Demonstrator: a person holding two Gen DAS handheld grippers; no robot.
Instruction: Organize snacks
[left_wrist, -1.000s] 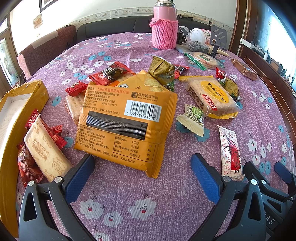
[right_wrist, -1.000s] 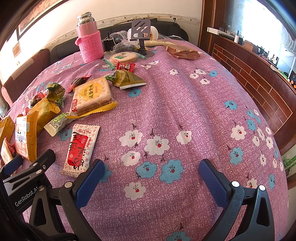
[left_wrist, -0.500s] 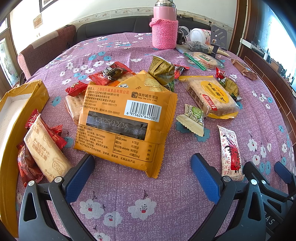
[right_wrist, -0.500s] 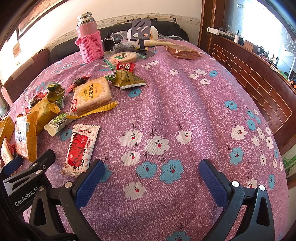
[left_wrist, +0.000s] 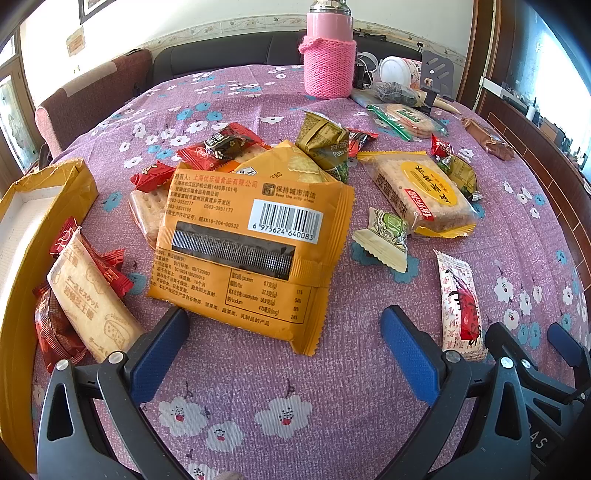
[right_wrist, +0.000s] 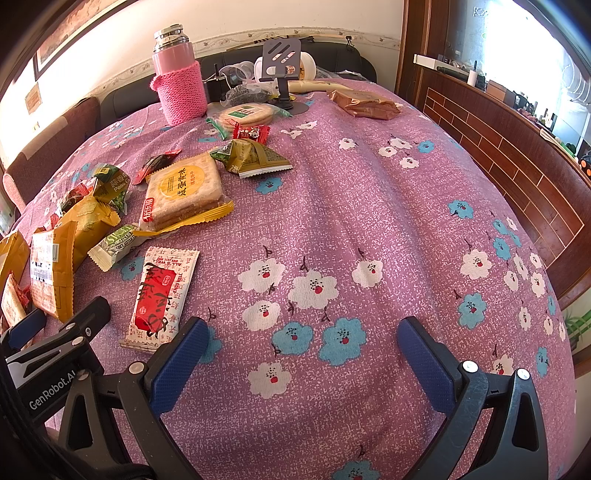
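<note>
My left gripper (left_wrist: 284, 343) sits low over the tablecloth (left_wrist: 258, 387), fingers spread wide and holding nothing. The near edge of the big orange packet (left_wrist: 240, 251) lies just beyond the gap; its lower left corner is just beside my left fingertip (left_wrist: 162, 343), and I cannot tell whether they touch. That packet rests on top of a pile: a clear biscuit pack (left_wrist: 147, 210) pokes out on its left and red wrappers (left_wrist: 221, 144) lie behind it.

To the left, a yellow box (left_wrist: 14, 332) runs along the table edge. A beige biscuit bar (left_wrist: 92, 302) and dark red packs (left_wrist: 55, 332) lie against its inner wall, close to my left finger, so room on that side is tight. To the right, a white and red stick pack (left_wrist: 460, 299) lies just beside my right finger, and a small green sachet (left_wrist: 384, 236) lies between it and the orange packet.

My right gripper (right_wrist: 303, 354) is also spread and empty, held low and level over bare cloth (right_wrist: 369, 221). Everything ahead of it and to its right is open up to the table's rounded edge. The same stick pack (right_wrist: 159, 295) is just beside its left finger. Farther off sits a square cracker pack (right_wrist: 184, 192), and a pink flask (right_wrist: 181, 85) stands upright at the far edge.

The two grippers are side by side, close together.
</note>
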